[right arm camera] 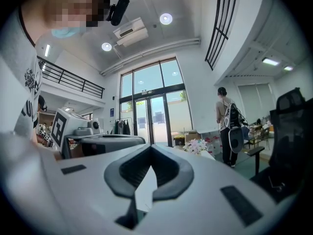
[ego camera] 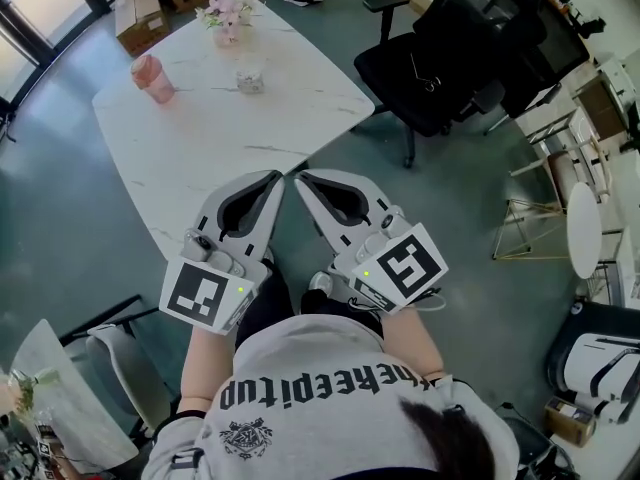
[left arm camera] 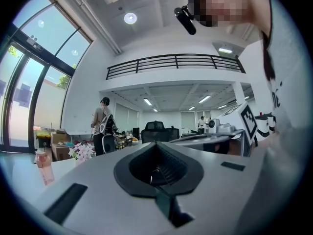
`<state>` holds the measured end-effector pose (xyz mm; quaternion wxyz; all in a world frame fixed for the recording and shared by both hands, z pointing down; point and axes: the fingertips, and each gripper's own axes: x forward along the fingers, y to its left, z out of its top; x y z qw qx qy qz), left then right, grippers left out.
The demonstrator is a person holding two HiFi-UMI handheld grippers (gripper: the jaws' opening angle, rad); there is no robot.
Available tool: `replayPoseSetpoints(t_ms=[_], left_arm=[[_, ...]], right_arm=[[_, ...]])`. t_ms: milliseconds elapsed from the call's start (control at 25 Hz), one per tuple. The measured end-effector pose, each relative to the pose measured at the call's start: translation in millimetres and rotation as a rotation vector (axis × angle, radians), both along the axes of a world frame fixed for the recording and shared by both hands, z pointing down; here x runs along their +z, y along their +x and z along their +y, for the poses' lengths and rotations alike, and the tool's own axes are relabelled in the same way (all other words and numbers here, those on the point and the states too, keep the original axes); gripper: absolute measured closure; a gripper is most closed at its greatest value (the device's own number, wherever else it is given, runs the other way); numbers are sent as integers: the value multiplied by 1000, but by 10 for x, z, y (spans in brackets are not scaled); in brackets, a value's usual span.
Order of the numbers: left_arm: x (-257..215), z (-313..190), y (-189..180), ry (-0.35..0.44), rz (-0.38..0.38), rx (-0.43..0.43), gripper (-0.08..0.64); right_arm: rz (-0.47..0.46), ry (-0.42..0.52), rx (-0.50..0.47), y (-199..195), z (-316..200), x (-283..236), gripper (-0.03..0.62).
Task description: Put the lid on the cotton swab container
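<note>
We hold both grippers close to our body, side by side, with their tips almost touching each other. The left gripper has its two fingers pressed together, and nothing is between them. The right gripper has its fingers together too, and it holds nothing. Both tips sit over the near edge of the white table.

The cotton swab container is a small see-through pot. It stands far across the table, well apart from both grippers. It is too small for us to tell if its lid is on.

A pink cup stands to the left of the pot. A little bunch of pink and white flowers stands behind the pot, near the far edge.

A black chair stands by the right side of the table. Brown boxes sit on the floor past the far left corner. In the gripper views, a person with a backpack stands far off in the room, beyond the flowers.
</note>
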<state>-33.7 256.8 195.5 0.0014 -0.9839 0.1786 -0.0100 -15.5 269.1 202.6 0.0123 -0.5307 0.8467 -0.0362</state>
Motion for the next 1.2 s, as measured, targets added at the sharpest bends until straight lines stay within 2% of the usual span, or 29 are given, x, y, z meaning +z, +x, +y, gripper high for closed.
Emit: replayPoseSetpoints(t_ms=[200,440,1200], left_arm=[[-29,-249,-8,2,8,38,545],[-5,-494,-31,-14,-24,85,545],[35,-1363,-128,-7,-22,194,545]], right_arm=[[1,-4,37,-31,-231,-9,581],[-4,-9,79,-66,-499,-11,581],[0,-21,196,-196,-1331,58,581]])
